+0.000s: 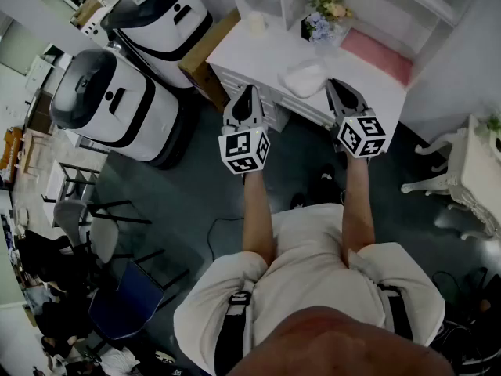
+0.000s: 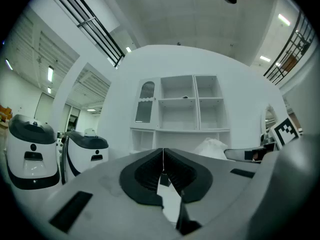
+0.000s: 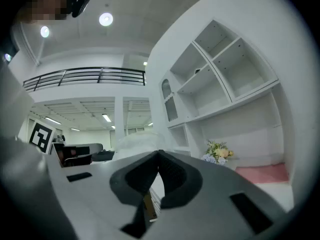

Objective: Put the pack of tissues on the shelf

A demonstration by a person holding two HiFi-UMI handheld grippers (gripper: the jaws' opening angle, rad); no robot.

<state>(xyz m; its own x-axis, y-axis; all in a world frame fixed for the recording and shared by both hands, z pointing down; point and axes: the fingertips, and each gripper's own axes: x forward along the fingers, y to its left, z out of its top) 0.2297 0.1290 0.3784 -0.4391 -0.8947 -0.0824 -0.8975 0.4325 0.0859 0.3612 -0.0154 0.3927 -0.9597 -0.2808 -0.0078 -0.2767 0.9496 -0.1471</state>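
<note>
Overhead, tissues (image 1: 305, 77) on desk (image 1: 246, 53), left gripper view, shelf (image 2: 194, 104)

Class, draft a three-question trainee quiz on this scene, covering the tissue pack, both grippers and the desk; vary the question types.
1. True or false: the pack of tissues already sits on the shelf.
2. The left gripper and right gripper are A) both shut and empty, B) both wide open, C) gripping the pack.
3. Fill in: the pink mat lies on the white ____, near the flowers.
Key: 1 false; 2 A; 3 desk.
</note>
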